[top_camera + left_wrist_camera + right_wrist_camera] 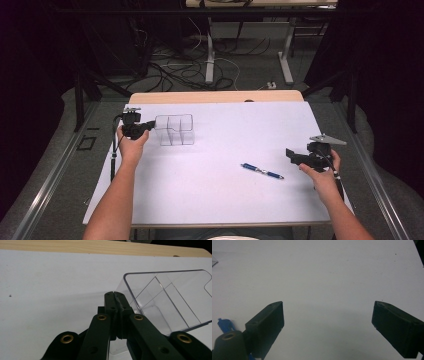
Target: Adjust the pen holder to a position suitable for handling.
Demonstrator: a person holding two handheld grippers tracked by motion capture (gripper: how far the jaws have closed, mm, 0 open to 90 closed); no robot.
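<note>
The tabletop [225, 195] is the largest thing here, a white sheet over a wooden board whose bare edge runs along the far side. Behind it lies a grey floor [250, 75] with loose cables and the legs of other desks.

On the far left part of the tabletop stands the organiser [174, 129], a clear plastic box divided by inner walls into several compartments. In the left gripper view it appears tilted, with its open top and dividers [172, 297] in plain sight.

The left gripper [148, 124] is held in the person's left hand [131, 147], at the organiser's left wall. Its fingers [111, 302] are pressed together, and in the left gripper view their tips lie right at the near corner of the clear wall; whether a wall edge is pinched between them cannot be told from these pictures.

The right gripper [291, 155] sits in the right hand [322, 175] near the right edge of the tabletop, well apart from the organiser. Its fingers [268, 325] are spread wide over bare white surface, with nothing between them.

The pen [262, 171], blue with a pale band, lies flat on the tabletop between the two hands, nearer the right gripper and just to its left; its blue end [225, 325] peeks past the gripper's left finger
</note>
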